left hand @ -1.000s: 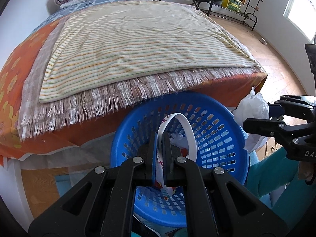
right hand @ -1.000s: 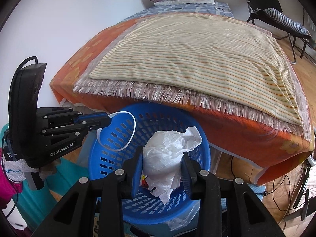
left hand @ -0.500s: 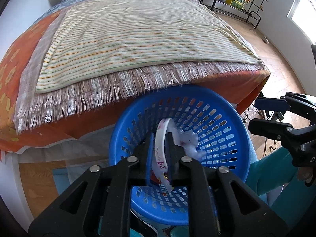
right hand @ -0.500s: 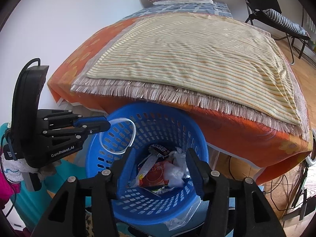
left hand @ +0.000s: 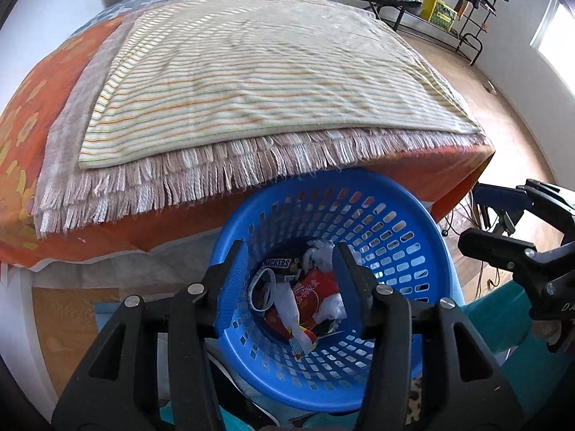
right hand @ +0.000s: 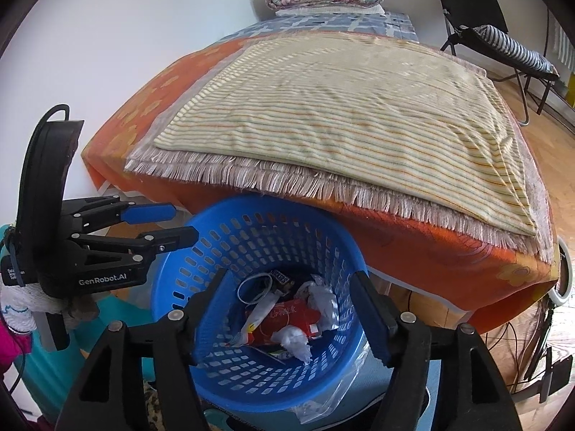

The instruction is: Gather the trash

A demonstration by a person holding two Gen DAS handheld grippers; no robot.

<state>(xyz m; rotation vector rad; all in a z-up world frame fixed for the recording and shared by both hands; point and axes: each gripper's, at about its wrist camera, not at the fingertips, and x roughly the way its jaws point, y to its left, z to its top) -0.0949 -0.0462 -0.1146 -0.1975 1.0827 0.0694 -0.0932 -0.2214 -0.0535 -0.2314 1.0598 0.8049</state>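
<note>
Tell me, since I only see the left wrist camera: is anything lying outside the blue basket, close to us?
Observer: Yes. The right wrist view shows a clear plastic bag low against the near side of the blue basket.
Operator: And what do the left tongs look like from outside?
Observer: The left tongs are open and empty, with "GenRobot.AI" lettered on the black body.

The round blue perforated basket (left hand: 402, 237) sits against the bed's edge, holding a Snickers wrapper (left hand: 278, 264), a red wrapper (left hand: 316, 292), crumpled white plastic (right hand: 293, 337) and a white ring (right hand: 256, 288).
</note>
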